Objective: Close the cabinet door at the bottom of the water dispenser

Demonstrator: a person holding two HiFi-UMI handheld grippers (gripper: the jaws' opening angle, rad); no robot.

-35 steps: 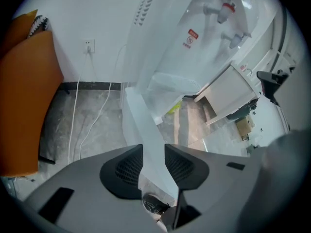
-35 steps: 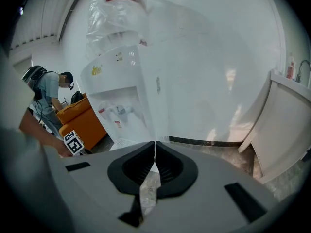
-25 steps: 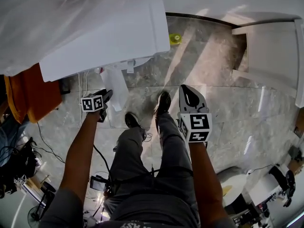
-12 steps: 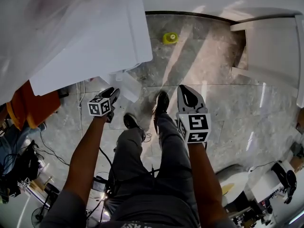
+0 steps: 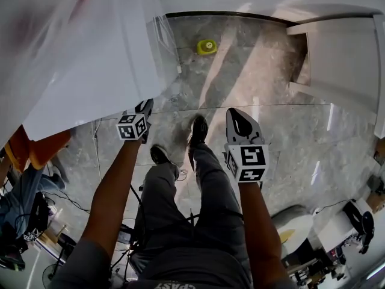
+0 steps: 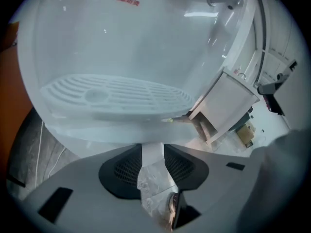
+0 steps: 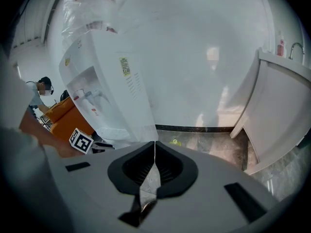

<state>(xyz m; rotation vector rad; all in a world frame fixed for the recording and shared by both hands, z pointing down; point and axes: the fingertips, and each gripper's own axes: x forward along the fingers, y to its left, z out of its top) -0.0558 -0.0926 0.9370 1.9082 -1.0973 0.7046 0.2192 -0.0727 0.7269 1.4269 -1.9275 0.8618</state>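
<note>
Your main risk here is a door that looks shut but isn't. The cabinet door is at the foot of the tall white water dispenser point(image 5: 102, 71), just ahead of your left gripper point(image 5: 144, 108). No view shows its seam or catch, and no door leaf stands out from the body in the head view, so I judge it close to shut but not confirmed. Too light a push may let it spring back open, and too hard a shove could rock the tall dispenser. The loose clear plastic wrap point(image 5: 162, 38) hanging at the front corner could also get trapped in the door gap and hold it ajar. Your left fingers have just been closing and stand a narrow gap apart. Only the dispenser's white front shows through the gap and nothing is visibly clamped, so keep the tips off the door's edge or they may be pinched. Your right gripper point(image 5: 237, 118) hangs beside your right leg, well apart from the dispenser, with its fingers pressed together on nothing. As for containers, the bottom cabinet's inside is hidden, so its contents cannot be told. The white slotted drip tray point(image 6: 114, 93) looks dry and empty. The white floor cupboard point(image 5: 340, 59) at the right shows an open gap at its base with nothing visible inside.
</note>
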